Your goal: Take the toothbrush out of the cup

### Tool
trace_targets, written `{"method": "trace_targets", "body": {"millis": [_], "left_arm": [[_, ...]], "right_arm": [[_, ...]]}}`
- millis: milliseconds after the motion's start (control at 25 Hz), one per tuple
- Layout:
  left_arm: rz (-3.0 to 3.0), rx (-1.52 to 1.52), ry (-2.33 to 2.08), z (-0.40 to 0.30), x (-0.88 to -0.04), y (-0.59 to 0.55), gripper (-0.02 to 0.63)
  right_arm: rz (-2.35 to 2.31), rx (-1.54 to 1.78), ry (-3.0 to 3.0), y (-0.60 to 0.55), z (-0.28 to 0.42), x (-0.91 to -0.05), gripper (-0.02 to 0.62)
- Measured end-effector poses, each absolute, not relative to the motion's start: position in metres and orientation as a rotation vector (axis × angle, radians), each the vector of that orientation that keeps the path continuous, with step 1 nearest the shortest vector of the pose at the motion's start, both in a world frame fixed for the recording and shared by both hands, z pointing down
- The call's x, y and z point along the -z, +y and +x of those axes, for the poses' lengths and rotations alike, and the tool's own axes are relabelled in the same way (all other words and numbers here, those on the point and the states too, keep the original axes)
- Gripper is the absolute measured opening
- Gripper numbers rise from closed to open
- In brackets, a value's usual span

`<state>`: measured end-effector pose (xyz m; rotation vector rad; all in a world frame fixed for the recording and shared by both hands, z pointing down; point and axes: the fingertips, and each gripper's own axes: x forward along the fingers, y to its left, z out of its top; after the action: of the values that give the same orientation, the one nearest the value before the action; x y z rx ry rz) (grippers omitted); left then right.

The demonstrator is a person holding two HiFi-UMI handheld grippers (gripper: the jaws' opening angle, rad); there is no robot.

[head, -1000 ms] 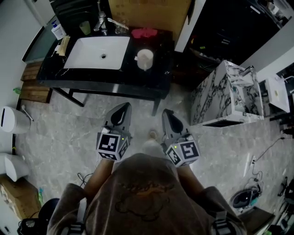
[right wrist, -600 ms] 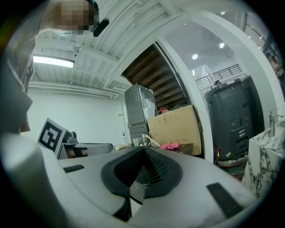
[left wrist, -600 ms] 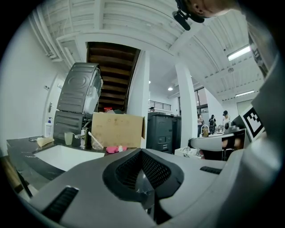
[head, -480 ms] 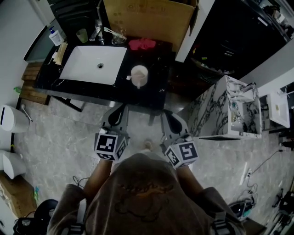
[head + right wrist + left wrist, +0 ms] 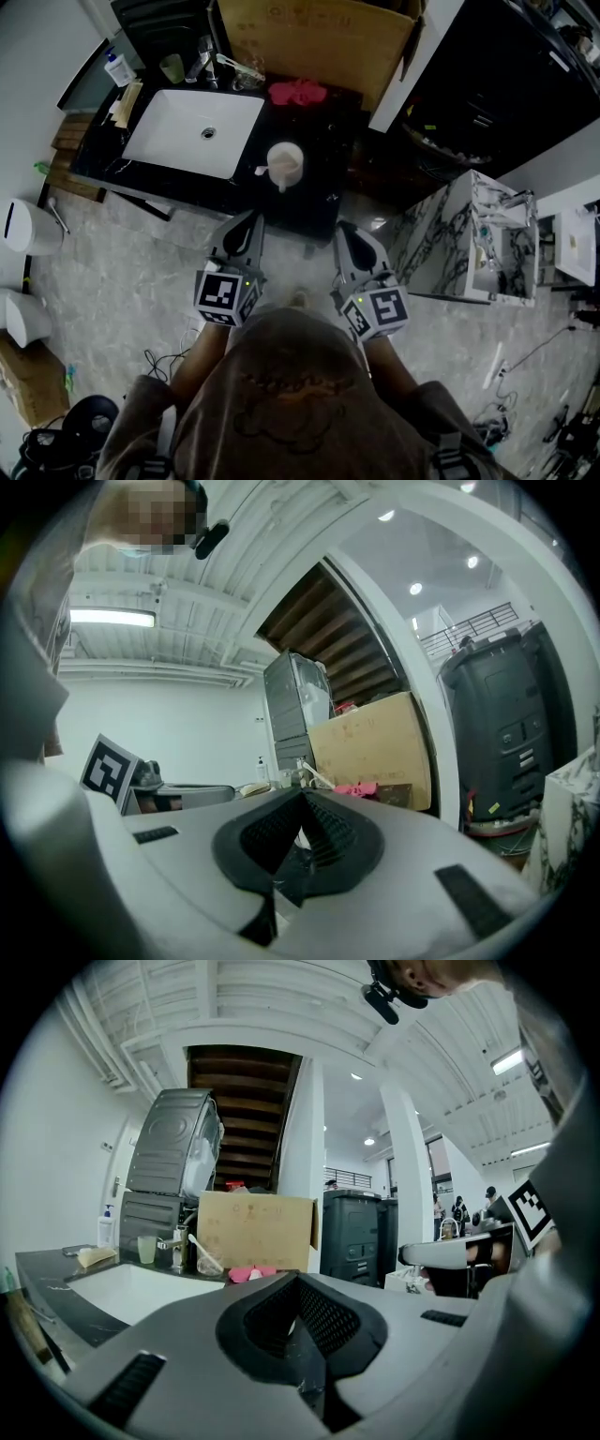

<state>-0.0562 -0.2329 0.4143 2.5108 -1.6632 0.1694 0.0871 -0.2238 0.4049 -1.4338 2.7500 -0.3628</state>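
The toothbrush (image 5: 260,171) shows in the head view only as a thin pale stub at the rim of the cream cup (image 5: 286,161), on the side facing the washbasin (image 5: 159,141); I take it for the brush's handle, though at this size it could be the cup's own handle; if it is the brush, its long axis leans out of the cup toward the washbasin rather than standing straight up. The cup stands upright on the black countertop (image 5: 323,187), just to the right of the washbasin and apart from its rim. Both grippers hang off the counter's near edge, on the person's side of the washbasin; the left gripper (image 5: 251,223) has its jaws pressed fully together with nothing in them; the right gripper (image 5: 345,231) is likewise closed tight and empty; each points roughly level toward the counter. The cup lies ahead of both and between their lines, a little closer to the left gripper, so that one looks the better placed, and its jaws would have to part before they could take the handle. Farther back from the washbasin sit a faucet (image 5: 207,52), a pale green tumbler (image 5: 171,67), a pink cloth (image 5: 298,92) and a cardboard box (image 5: 309,37).
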Motion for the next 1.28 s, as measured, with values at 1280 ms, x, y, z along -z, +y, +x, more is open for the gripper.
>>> {"method": "trace_targets", "body": {"millis": [1280], "left_arm": [[2.506, -0.324, -1.551, -0.068, -0.479, -0.316, 0.186]], "right_arm": [[-1.468, 0.351, 2.763, -0.288, 0.052, -0.404, 0.000]]}}
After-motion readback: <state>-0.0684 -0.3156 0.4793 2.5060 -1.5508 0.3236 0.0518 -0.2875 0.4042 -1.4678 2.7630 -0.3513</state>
